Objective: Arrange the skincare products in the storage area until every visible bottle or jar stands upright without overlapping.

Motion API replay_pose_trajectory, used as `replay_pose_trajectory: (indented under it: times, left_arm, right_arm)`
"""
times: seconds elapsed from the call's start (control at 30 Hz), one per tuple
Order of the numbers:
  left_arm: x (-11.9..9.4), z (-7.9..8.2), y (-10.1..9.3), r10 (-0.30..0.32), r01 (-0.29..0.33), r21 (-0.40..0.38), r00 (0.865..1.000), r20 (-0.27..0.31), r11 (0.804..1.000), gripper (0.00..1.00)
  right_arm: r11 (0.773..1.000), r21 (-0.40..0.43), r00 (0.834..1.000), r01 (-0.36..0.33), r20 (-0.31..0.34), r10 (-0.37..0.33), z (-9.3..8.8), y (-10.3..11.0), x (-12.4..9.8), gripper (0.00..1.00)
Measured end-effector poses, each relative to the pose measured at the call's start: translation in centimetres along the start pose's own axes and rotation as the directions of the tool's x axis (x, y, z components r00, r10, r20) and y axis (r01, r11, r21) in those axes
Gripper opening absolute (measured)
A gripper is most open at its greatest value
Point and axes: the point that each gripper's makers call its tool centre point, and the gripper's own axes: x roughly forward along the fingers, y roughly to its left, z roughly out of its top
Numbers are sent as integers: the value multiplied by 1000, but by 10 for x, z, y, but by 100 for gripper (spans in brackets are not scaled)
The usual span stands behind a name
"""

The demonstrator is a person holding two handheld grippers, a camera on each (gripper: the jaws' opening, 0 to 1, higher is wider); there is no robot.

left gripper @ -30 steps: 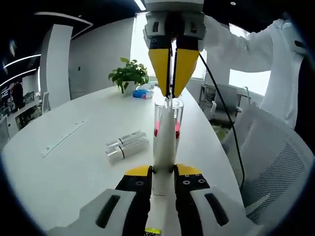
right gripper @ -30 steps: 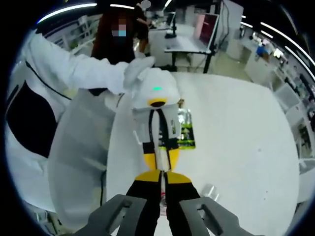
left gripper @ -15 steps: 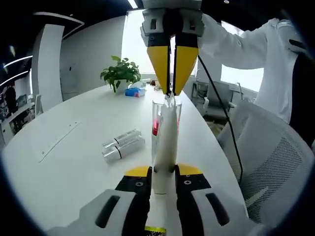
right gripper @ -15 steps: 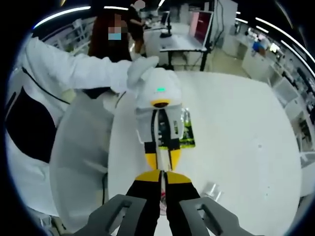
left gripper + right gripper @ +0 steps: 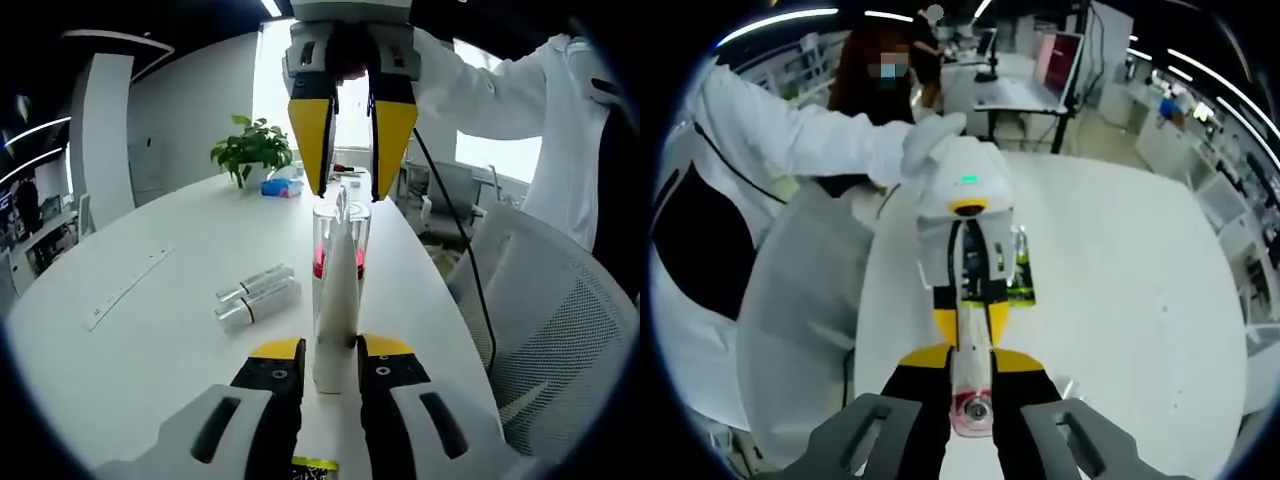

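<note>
A white tapered tube (image 5: pixel 338 300), no readable label, stands clamped in the left gripper (image 5: pixel 332 372) before a clear pink-filled bottle (image 5: pixel 340 238); the right gripper (image 5: pixel 350 140) above has jaws apart.

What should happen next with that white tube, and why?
Probably the right gripper should lift clear. Its jaws stand open above the white tube, while the left gripper grips the tube low down, upright on the table in front of a clear bottle. Two more tubes lie flat nearby, so they likely come next.
</note>
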Motion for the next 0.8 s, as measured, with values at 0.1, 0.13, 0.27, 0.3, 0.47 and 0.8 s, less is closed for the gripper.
replay_pose_trajectory:
  times: [0.1, 0.13, 0.27, 0.3, 0.47, 0.8]
  left_arm:
    - [-2, 4, -1, 16, -16, -6, 1000, 8, 1000, 21]
    - [-2, 5, -1, 24, -24, -5, 1000, 9, 1000, 22]
    - [-5, 4, 1, 48, -48, -14, 999, 1, 999, 23]
    - [-5, 4, 1, 50, -50, -16, 999, -3, 999, 24]
    - [-6, -1, 1, 56, -56, -15, 998, -26, 998, 24]
    - [-16, 0, 9, 137, -139, -68, 990, -39, 988, 27]
  right_arm:
    - [1000, -3, 1000, 3, -5, -3, -2, 0, 0, 14]
    - [1000, -4, 1000, 5, -3, -5, -3, 0, 0, 16]
    - [999, -12, 999, 30, 16, -29, -3, -3, 0, 25]
    - [999, -19, 999, 35, 18, -35, -4, -3, 0, 30]
    - [998, -39, 999, 41, 29, -39, -5, 0, 0, 38]
    - [998, -17, 997, 60, 50, -59, -20, 3, -3, 55]
